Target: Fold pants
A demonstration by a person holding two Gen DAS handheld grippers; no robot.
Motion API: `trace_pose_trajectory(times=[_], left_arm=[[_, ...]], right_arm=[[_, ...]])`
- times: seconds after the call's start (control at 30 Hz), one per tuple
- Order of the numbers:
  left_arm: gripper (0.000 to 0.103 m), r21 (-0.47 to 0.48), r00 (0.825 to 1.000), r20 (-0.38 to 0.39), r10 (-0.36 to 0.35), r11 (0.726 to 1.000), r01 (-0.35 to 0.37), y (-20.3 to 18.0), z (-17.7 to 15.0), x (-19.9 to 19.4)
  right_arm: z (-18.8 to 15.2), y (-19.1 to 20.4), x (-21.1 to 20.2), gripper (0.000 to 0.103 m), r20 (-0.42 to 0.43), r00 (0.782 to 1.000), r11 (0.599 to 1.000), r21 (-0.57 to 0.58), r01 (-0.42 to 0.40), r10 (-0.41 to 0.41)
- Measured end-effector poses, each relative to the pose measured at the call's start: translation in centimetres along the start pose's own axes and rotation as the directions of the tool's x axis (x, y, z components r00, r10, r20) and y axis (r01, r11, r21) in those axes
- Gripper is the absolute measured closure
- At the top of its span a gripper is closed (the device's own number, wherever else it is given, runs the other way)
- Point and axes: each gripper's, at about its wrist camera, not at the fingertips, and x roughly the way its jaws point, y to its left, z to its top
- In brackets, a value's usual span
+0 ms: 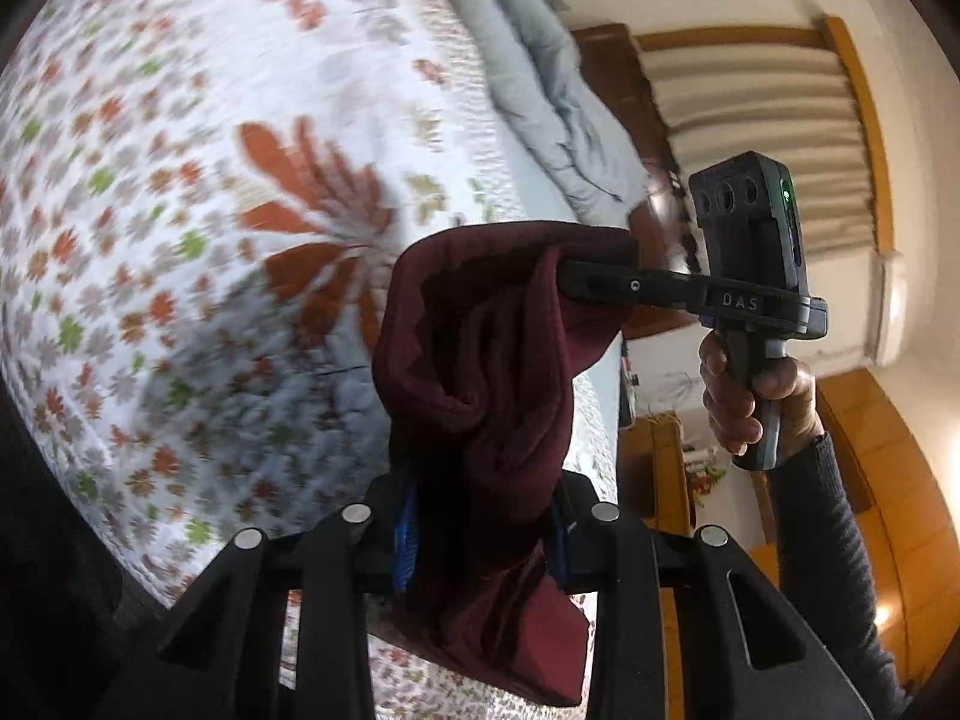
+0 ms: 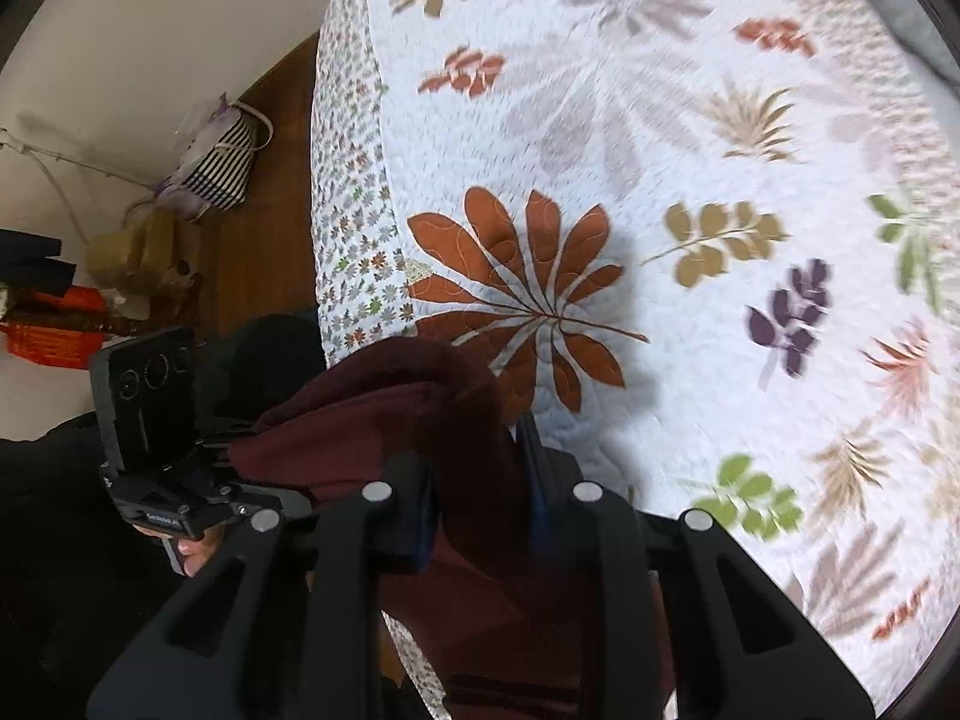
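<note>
The dark maroon pants [image 1: 480, 372] hang bunched in the air above the bed. My left gripper [image 1: 480, 516] is shut on the pants, which drape down between its fingers. The right gripper [image 1: 576, 282] reaches in from the right in the left wrist view and is shut on the top edge of the pants. In the right wrist view the pants [image 2: 420, 420] fill the space between my right gripper's [image 2: 480, 480] fingers, and the left gripper [image 2: 240, 480] grips the same cloth at the lower left. The rest of the pants hangs below, out of view.
A bed with a white floral quilt [image 2: 660, 180] lies under both grippers. A pale blue duvet [image 1: 540, 90] is piled at the far side. A striped bag [image 2: 222, 162] and boxes [image 2: 132, 252] sit on the brown floor beside the bed.
</note>
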Motion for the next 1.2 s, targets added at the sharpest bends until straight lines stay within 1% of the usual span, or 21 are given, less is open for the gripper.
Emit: trace_pose_trajectory(times=[0.1,0.2,0.3,0.4,0.43,0.6,0.7,0.77,0.9,1.1,1.2], left_arm=[[0.07,0.07,1.0,-0.006,-0.019,0.997,0.02,-2.8,-0.4,-0.3],[0.07,0.141,0.999,-0.022,-0.036,0.989,0.039,-5.8,-1.0,-0.2],[0.07,0.223,0.998,-0.044,-0.053,0.973,0.062,-9.1,-2.2,-0.2],[0.07,0.284,0.996,-0.063,-0.063,0.956,0.078,-11.5,-3.7,-0.7],[0.07,0.309,0.995,-0.071,-0.064,0.948,0.083,-12.5,-4.2,-0.6],[0.071,0.384,0.991,-0.117,-0.071,0.917,0.111,-15.9,-6.6,-0.2],[0.071,0.433,0.987,-0.148,-0.058,0.894,0.117,-18.1,-8.2,0.3],[0.071,0.475,0.985,-0.164,-0.049,0.871,0.122,-19.5,-9.5,0.6],[0.071,0.535,0.98,-0.193,-0.039,0.833,0.138,-21.7,-11.6,1.4],[0.071,0.609,0.97,-0.242,-0.012,0.776,0.162,-24.3,-15.2,3.2],[0.071,0.637,0.965,-0.263,0.002,0.751,0.173,-25.2,-16.9,4.1]], right_arm=[[-2.0,0.9,-3.1,0.08,0.045,0.998,0.999,0.022,0.05,-0.051],[-3.9,1.9,-5.2,0.08,0.08,0.993,0.995,0.042,0.086,-0.089],[-6.8,2.6,-7.9,0.08,0.123,0.984,0.99,0.075,0.12,-0.128],[-9.3,3.0,-10.1,0.08,0.154,0.975,0.984,0.102,0.143,-0.158],[-10.7,3.2,-11.2,0.08,0.169,0.97,0.981,0.117,0.156,-0.174],[-15.7,3.9,-14.2,0.083,0.21,0.95,0.966,0.17,0.196,-0.229],[-19.3,4.3,-15.7,0.086,0.233,0.936,0.954,0.206,0.219,-0.265],[-21.3,4.6,-16.4,0.089,0.246,0.925,0.946,0.224,0.236,-0.289],[-25.1,5.1,-17.5,0.09,0.255,0.905,0.926,0.258,0.276,-0.341],[-30.1,5.3,-17.9,0.091,0.243,0.879,0.894,0.297,0.334,-0.409],[-32.3,5.2,-17.7,0.091,0.244,0.872,0.885,0.318,0.341,-0.424]])
